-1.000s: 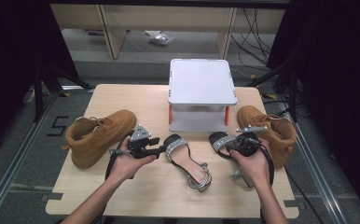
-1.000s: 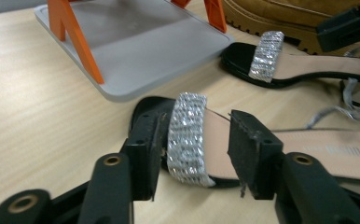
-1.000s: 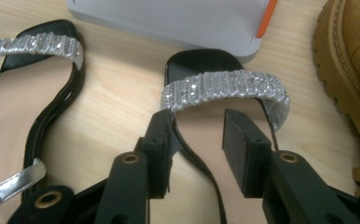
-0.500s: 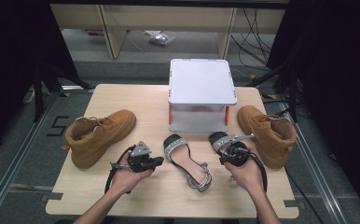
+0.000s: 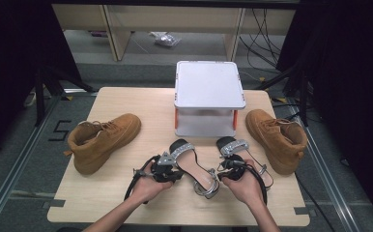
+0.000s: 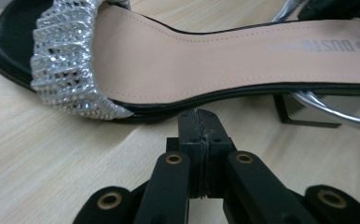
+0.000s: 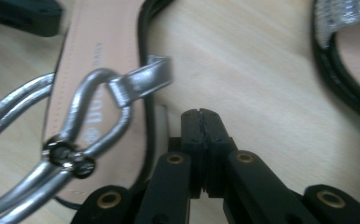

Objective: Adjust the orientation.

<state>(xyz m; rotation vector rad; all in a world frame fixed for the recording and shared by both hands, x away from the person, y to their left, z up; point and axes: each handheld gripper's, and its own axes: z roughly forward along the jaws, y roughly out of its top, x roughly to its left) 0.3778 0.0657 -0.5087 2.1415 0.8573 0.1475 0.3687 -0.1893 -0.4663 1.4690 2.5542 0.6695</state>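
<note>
**Both grippers closed beside the sandals**

The left gripper [image 6: 200, 122] is sitting pinched together, empty, just beside the left silver-strapped black heeled sandal [image 6: 225, 51] on the pale wooden table [image 5: 121, 104]; the right gripper [image 7: 200, 122] is likewise clamped on nothing beside the right silver-strapped sandal [image 7: 94, 56].

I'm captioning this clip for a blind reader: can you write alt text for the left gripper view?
The left gripper has its two black jaws shut with nothing between them, its tip close beside a black sandal with a tan insole and a glittery silver toe strap, lying on a pale wooden table.
</note>
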